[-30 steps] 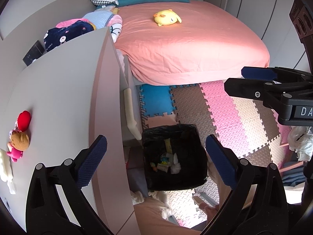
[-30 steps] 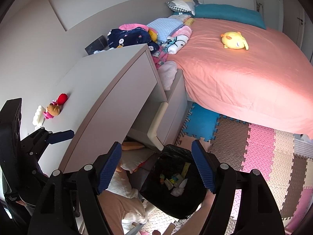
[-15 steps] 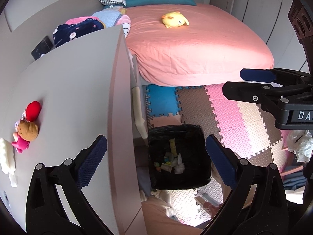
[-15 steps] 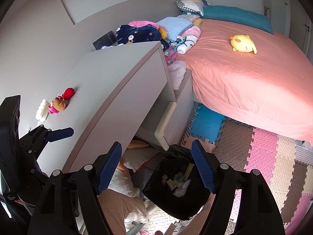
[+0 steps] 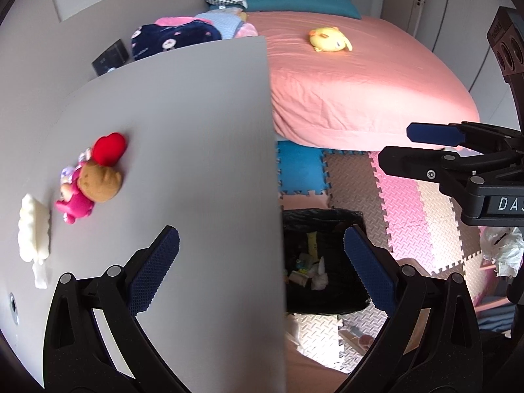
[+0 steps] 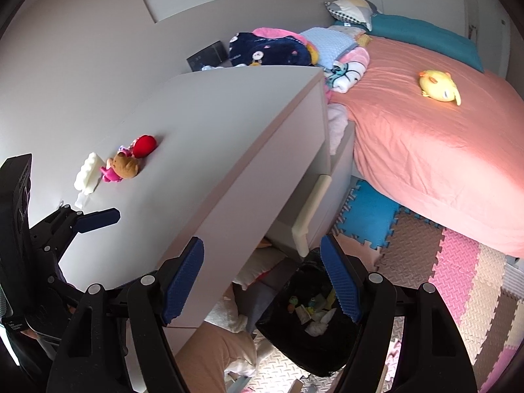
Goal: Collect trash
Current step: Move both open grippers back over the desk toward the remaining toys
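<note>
A black-lined trash bin (image 5: 327, 298) stands on the floor beside the grey desk (image 5: 183, 137); it holds several scraps of paper and wrappers. It also shows in the right wrist view (image 6: 314, 347). My left gripper (image 5: 262, 268) is open and empty, above the desk's right edge. My right gripper (image 6: 262, 281) is open and empty, above the desk's front edge and the bin. A white crumpled piece (image 5: 32, 232) lies on the desk at the left next to small toys (image 5: 95, 180).
A bed with a pink sheet (image 5: 360, 85) and a yellow plush (image 5: 329, 40) fills the back right. Foam puzzle mats (image 5: 409, 203) cover the floor. An open drawer (image 6: 311, 209) juts out beside the bin. Crumpled white plastic (image 5: 504, 249) sits at far right.
Both grippers have moved left and up over the desk, so the desk top and toys fill more of both views. The jaws have stayed open.
</note>
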Demonstrator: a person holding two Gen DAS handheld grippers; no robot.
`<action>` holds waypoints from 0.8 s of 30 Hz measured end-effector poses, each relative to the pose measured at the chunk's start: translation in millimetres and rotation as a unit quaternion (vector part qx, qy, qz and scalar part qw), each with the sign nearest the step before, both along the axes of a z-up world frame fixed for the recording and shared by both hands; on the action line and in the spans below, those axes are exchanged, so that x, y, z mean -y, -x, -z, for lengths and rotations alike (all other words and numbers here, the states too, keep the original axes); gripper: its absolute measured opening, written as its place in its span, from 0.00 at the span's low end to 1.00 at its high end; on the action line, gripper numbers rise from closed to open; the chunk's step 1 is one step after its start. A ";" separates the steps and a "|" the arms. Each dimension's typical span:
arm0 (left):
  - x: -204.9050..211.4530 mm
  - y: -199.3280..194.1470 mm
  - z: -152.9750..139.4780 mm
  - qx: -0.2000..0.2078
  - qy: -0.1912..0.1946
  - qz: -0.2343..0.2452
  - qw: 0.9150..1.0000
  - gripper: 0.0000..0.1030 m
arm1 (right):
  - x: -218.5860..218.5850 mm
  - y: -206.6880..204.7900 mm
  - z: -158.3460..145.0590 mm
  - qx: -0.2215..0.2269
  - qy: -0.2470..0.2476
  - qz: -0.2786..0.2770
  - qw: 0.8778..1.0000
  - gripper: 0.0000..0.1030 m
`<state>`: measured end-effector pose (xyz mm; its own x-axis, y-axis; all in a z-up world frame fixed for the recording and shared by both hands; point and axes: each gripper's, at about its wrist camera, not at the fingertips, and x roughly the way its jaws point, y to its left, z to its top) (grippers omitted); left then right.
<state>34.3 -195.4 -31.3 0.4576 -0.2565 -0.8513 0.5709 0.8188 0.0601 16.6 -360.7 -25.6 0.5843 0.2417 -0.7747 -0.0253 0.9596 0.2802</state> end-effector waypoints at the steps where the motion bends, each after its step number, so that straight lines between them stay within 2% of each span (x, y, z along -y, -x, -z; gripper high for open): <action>1: -4.8 -2.5 -0.3 0.000 0.000 -0.005 1.000 0.94 | -3.9 -1.9 0.0 0.000 0.000 -0.003 1.000 0.72; 24: -122.4 -41.0 -9.7 0.018 -0.005 -0.109 0.994 0.94 | -100.0 -49.2 -1.2 -0.006 0.004 -0.073 0.997 0.72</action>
<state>75.4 -73.1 -21.6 0.5323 -0.1395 -0.8350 0.3767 0.9223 0.0861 65.8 -260.7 -24.4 0.5346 0.3166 -0.7836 -0.1610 0.9484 0.2733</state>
